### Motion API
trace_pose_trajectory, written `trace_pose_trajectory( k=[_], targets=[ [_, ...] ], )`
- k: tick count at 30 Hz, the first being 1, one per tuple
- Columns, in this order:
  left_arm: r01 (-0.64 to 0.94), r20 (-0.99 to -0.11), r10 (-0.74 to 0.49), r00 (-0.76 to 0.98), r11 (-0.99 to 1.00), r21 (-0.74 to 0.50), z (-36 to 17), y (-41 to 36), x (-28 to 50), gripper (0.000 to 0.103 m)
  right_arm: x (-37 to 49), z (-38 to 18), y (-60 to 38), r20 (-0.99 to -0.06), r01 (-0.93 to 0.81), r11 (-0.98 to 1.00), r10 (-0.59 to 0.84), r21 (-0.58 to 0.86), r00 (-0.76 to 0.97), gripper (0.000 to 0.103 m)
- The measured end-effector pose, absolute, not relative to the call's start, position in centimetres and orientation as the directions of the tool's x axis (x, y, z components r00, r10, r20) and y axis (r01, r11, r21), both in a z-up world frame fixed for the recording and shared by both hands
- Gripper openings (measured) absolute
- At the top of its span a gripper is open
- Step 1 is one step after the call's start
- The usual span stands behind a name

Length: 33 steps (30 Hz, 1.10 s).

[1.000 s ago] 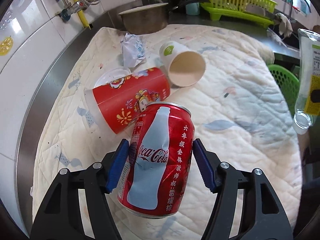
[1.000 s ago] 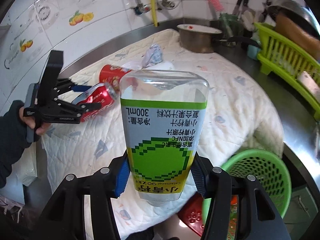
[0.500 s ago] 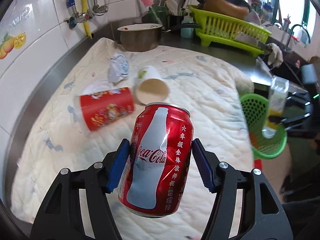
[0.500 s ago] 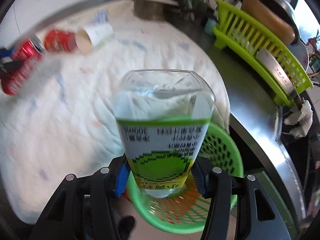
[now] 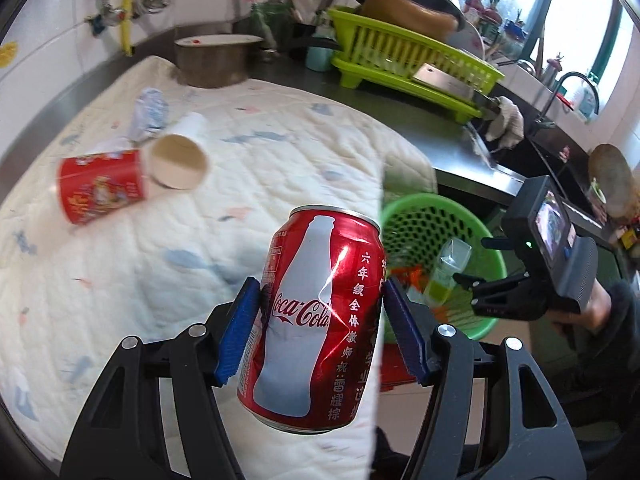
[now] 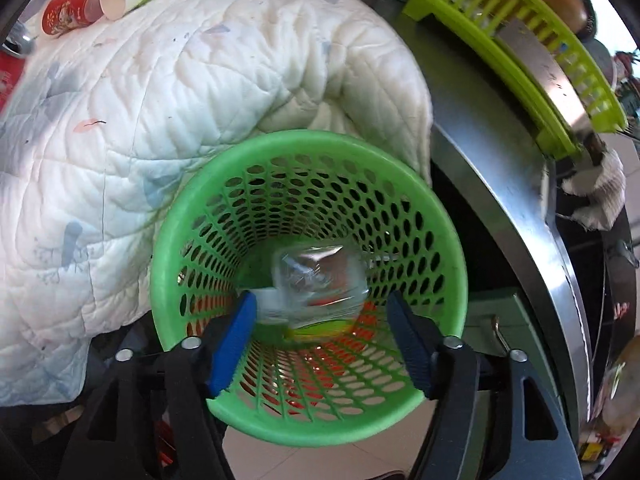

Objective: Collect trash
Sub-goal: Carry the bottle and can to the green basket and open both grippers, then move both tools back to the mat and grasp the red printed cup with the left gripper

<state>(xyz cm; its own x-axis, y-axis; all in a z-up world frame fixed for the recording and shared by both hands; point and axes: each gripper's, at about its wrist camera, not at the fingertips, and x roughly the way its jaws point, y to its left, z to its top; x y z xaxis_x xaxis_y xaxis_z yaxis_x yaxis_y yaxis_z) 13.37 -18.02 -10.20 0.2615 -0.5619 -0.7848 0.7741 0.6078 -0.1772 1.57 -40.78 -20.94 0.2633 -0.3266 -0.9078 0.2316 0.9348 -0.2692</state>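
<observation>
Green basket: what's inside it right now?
Inside the green basket is the clear juice bottle, blurred, between the opening right gripper pads but not pressed. Red-orange shows through the mesh below; the bottle hides the basket bottom.

A dented red cola can (image 5: 320,316) is sitting upright, tilting slightly, low in the left wrist view. At ten o'clock from it, a red printed paper cup (image 5: 100,186) is lying on its side, with a white paper cup (image 5: 178,158) also lying on its side and touching it, mouth facing the camera. A crumpled white wrapper (image 5: 150,112) is resting just beyond them at eleven o'clock. A clear plastic bottle (image 6: 316,280) with a green label is showing blurred inside the green perforated basket (image 6: 168,264), base toward the camera.
</observation>
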Motion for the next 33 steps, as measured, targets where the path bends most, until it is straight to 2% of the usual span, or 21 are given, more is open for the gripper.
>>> trace_pose_trajectory(
  k=[10,19,23,33],
  targets=[
    [0.759,-0.816,-0.554,0.166,0.6,-0.254,-13.5,-27.3,9.9,0.062,-4.1,-16.6,-41.8,-0.872,0.33,0.914,-0.349,-0.237,0.344,0.077],
    [0.712,-0.809,-0.584,0.064,0.595,-0.373,-16.1,-33.1,8.9,0.064,-8.4,-15.1,-43.0,-0.862,0.388,0.899,-0.353,-0.205,0.364,0.078],
    [0.692,-0.789,-0.613,0.037,0.585,-0.422,-16.8,-33.4,8.3,0.071,-9.0,-15.1,-43.3,-0.862,0.399,0.896,-0.349,-0.192,0.368,0.078],
    [0.669,-0.792,-0.589,0.163,0.656,-0.35,-14.5,-27.7,10.7,0.072,-5.8,-14.2,-41.3,-0.854,0.345,0.93,-0.282,-0.131,0.437,0.078]
  ],
)
